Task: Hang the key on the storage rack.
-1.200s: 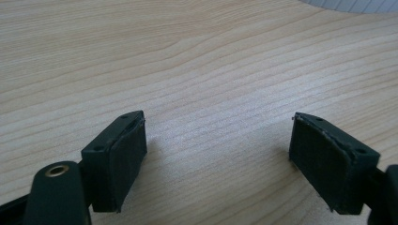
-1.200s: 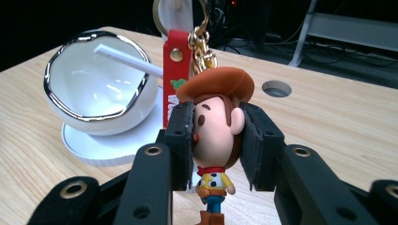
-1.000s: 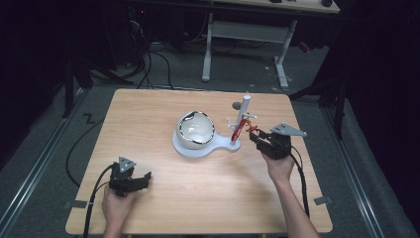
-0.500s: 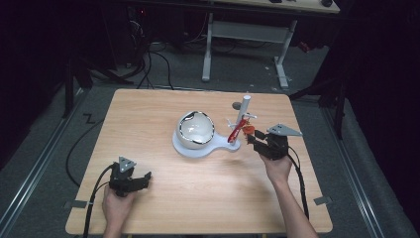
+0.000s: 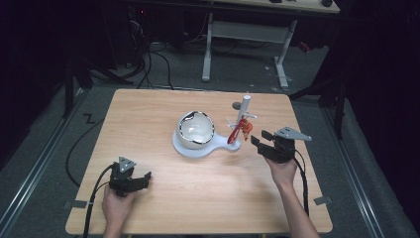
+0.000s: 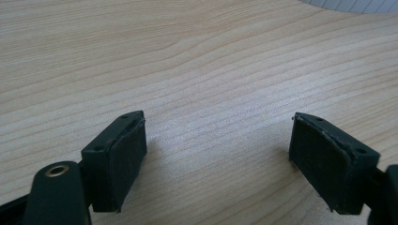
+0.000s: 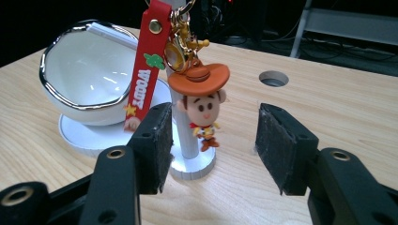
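Nearest us, at the near left corner of the desk (image 5: 148,208), our left gripper (image 5: 130,181) rests low over bare wood with its jaws spread wide and nothing between them; in the left gripper view its pads (image 6: 123,154) frame only wood grain. It plays no part for now, as far as we can judge.

Toward the right edge of the desk, our right gripper (image 5: 262,141) is released too, jaws apart and level with the keychain figure (image 7: 202,101), a small cowboy with an orange hat. The figure hangs from a gold clasp (image 7: 180,44) beside a red strap (image 7: 145,65), both on the white post (image 5: 242,111) of the stand. In the right gripper view the figure sits between the jaws but farther on, not yet touched.

We judge the step in hand to be the approach for a grasp. The next move calls for easing the right gripper forward until the pads flank the figure, then closing on it without catching the post behind it or the strap just beside it.

Farther in, near the middle of the desk, the stand's white base (image 5: 198,148) carries a white bowl (image 5: 195,130) with a shiny rim, tilted toward us. We see nothing in it.
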{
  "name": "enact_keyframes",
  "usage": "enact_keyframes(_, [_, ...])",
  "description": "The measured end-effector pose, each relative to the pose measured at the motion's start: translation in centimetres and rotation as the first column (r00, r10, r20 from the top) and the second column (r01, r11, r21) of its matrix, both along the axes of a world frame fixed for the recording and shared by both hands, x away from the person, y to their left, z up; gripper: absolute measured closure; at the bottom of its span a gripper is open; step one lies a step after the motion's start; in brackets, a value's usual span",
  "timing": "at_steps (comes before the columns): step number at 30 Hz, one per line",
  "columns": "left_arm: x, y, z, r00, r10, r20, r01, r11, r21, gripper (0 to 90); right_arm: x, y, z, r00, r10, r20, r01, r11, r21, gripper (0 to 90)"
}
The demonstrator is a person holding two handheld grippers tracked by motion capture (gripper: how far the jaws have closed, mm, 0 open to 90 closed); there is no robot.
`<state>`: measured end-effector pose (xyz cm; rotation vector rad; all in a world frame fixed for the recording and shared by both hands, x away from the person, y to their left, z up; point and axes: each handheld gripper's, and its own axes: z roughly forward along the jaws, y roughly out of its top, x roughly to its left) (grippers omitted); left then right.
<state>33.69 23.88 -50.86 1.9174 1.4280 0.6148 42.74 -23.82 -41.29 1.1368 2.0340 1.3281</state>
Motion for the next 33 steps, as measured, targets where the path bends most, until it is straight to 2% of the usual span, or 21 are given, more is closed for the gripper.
enact_keyframes(10, [0.0,0.0,0.0,1.0000,0.000,0.000,0.000,1.0000,0.000,20.0,-1.3,-1.0,0.9,1.0000,-0.001,0.002,0.001,1.000,0.017,47.9])
enact_keyframes(33, [0.0,0.0,0.0,1.0000,0.000,0.000,0.000,1.0000,0.000,20.0,-3.6,-3.2,0.3,0.9997,-0.026,-0.001,0.026,0.998,0.049,49.3])
